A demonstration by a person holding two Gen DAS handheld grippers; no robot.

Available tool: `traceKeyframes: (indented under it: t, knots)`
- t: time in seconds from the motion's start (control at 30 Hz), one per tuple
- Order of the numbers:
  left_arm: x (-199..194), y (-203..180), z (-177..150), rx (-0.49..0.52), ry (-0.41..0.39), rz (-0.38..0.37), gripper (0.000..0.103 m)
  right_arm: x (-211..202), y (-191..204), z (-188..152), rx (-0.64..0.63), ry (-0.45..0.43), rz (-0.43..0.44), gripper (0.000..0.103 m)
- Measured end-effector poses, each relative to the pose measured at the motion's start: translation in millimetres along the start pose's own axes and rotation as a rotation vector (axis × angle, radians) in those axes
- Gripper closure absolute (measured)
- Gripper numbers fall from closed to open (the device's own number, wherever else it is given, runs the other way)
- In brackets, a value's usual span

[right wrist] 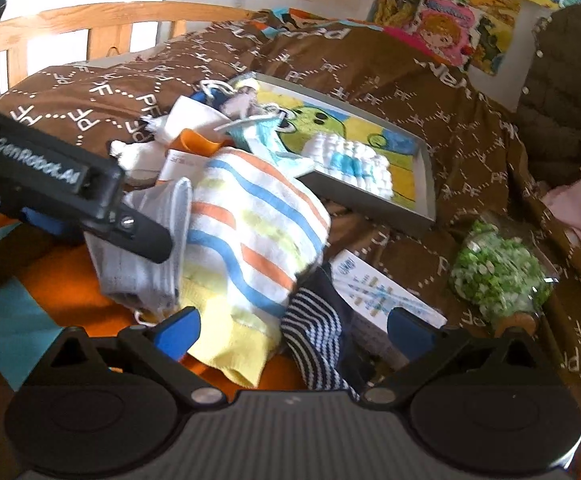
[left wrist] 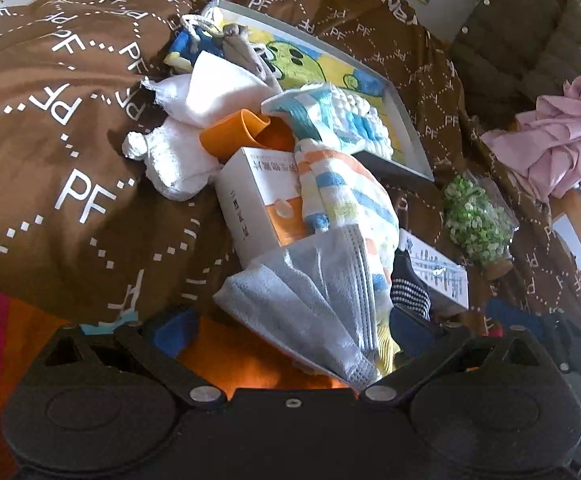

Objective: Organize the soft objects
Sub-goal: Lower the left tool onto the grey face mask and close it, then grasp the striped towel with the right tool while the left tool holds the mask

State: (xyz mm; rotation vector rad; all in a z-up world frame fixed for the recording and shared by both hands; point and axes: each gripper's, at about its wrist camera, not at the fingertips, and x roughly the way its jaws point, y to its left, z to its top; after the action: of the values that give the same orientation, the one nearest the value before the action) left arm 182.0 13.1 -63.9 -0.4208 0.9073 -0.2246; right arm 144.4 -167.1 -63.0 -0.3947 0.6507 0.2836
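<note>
A pile of soft things lies on a brown quilt. A grey face mask (left wrist: 314,304) lies in front of my open left gripper (left wrist: 290,332), between its blue fingers. A striped towel (left wrist: 346,200) lies behind it, also in the right wrist view (right wrist: 254,232). My right gripper (right wrist: 294,328) is open above the towel's yellow edge and a navy striped sock (right wrist: 314,332). White cloths (left wrist: 194,120) and a white-blue knitted piece (left wrist: 362,124) lie further back. The left gripper's body (right wrist: 70,192) reaches over the mask (right wrist: 146,248).
A grey tray with a cartoon picture (left wrist: 406,120) sits behind the pile. An orange cup (left wrist: 242,132), a white-orange box (left wrist: 258,200), a flat white box (right wrist: 378,292), a bag of green pieces (right wrist: 498,272), pink cloth (left wrist: 562,148) and a dark jacket (left wrist: 522,48) lie around.
</note>
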Motion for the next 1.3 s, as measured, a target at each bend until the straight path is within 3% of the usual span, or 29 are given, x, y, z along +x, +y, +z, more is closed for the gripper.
traceKeyframes:
  t: [0.2,0.47,0.57,0.67,0.8,0.97,1.07,1.23,1.3]
  knots:
    - [-0.4,7.9,1.8,-0.040,-0.001,0.002,0.047,-0.4,10.2,2.1,-0.041,-0.048,0.041,0.001]
    - [0.9,5.4,1.3,-0.016,0.022,-0.042,0.074,12.1,19.4,2.6,-0.071,-0.046,0.077,0.002]
    - [-4.1,1.0,1.9,0.025,-0.018,-0.006,0.083,15.3,21.4,3.0,-0.081,-0.041,0.081,0.002]
    - [-11.5,-3.0,5.2,0.094,-0.083,0.098,0.089,13.6,21.2,3.1,-0.077,-0.051,0.082,0.002]
    - [-18.4,-0.6,11.3,0.111,-0.139,0.175,0.089,12.6,18.1,4.6,-0.058,-0.064,0.084,0.002]
    - [-21.3,1.4,14.0,0.108,-0.145,0.183,0.089,20.5,21.4,7.9,-0.054,-0.057,0.122,0.008]
    - [-20.3,0.4,13.5,0.116,-0.139,0.177,0.089,28.9,27.4,10.7,-0.081,-0.058,0.145,0.021]
    - [-16.5,-0.9,11.5,0.126,-0.136,0.168,0.089,37.1,32.2,10.9,-0.091,-0.038,0.157,0.033]
    - [-15.3,-1.3,11.3,0.129,-0.135,0.166,0.089,38.0,32.1,10.5,-0.086,-0.027,0.161,0.045]
